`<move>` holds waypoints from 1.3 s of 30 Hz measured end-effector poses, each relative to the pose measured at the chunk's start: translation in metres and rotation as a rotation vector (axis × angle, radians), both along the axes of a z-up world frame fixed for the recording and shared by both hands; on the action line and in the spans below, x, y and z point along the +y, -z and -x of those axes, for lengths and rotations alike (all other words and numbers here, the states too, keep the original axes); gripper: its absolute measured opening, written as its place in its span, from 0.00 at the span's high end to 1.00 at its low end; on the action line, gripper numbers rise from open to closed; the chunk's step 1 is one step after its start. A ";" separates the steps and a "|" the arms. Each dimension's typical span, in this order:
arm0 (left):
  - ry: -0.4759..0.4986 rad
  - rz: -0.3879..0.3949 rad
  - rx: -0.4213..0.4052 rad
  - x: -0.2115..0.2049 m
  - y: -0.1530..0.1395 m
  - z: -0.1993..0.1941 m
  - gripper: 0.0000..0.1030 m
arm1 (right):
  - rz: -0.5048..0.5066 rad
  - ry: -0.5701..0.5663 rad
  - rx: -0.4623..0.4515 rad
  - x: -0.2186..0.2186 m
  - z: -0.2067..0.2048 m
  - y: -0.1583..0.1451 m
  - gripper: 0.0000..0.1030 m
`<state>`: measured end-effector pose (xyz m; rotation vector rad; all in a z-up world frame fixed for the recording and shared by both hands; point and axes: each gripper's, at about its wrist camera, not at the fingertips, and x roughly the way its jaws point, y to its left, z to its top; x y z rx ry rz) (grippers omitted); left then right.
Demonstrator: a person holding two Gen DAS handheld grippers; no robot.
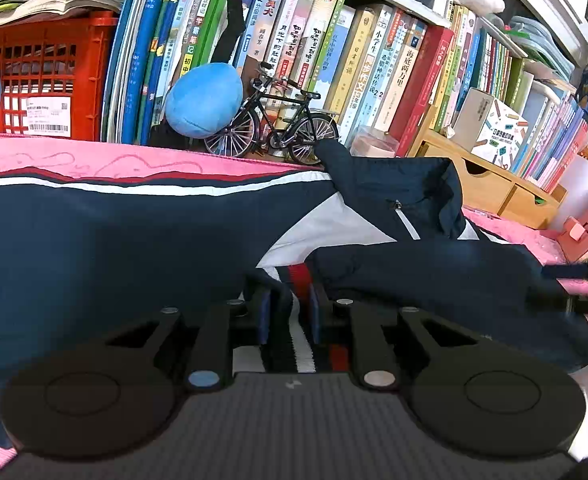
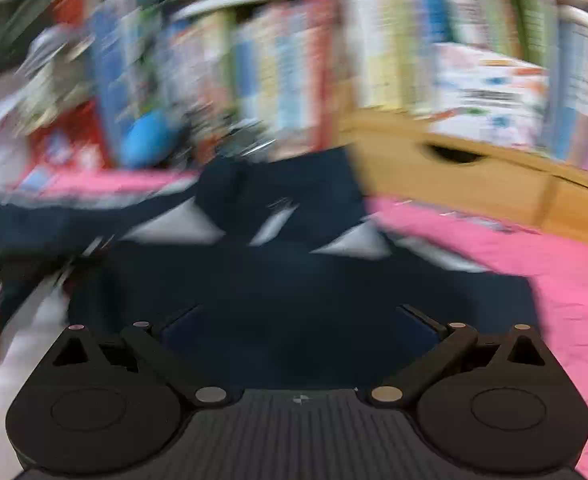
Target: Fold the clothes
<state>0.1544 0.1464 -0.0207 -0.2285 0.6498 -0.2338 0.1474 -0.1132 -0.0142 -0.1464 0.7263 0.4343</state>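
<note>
Jacket (image 1: 105, 248): navy, white and red, spread on the pink bed cover (image 1: 93, 160), long axis left to right, collar at far right.
Left hand-held gripper (image 1: 289, 312): fingers nearly closed, pinching the striped ribbed hem at the jacket's near edge.
Right hand-held gripper (image 2: 298, 328): jaws spread wide, holding nothing, over navy cloth.
Nearer hand: the left, already on the hem.
Views: left sharp, shows the right tool's tip at far right; right motion-blurred, shows the jacket's right edge on pink cover.

The jacket (image 1: 93, 248) is smooth synthetic cloth on a pink quilted cloth cover (image 1: 133, 160), beside a wooden drawer unit (image 1: 490, 184) and matt black plastic left gripper (image 1: 289, 312).
</note>
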 end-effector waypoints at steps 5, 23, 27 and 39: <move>0.001 0.002 0.001 -0.001 0.000 0.000 0.81 | 0.038 0.100 0.081 -0.036 -0.001 0.024 0.01; -0.085 0.064 0.025 0.028 -0.032 0.040 0.37 | -0.094 0.232 -0.069 -0.148 0.121 -0.015 0.00; -0.135 0.052 -0.002 0.048 -0.044 0.079 0.27 | -0.146 0.158 -0.078 -0.136 0.157 -0.021 0.00; -0.527 0.085 0.023 0.162 -0.036 0.143 0.23 | -0.275 -0.084 -0.070 -0.054 0.210 -0.024 0.00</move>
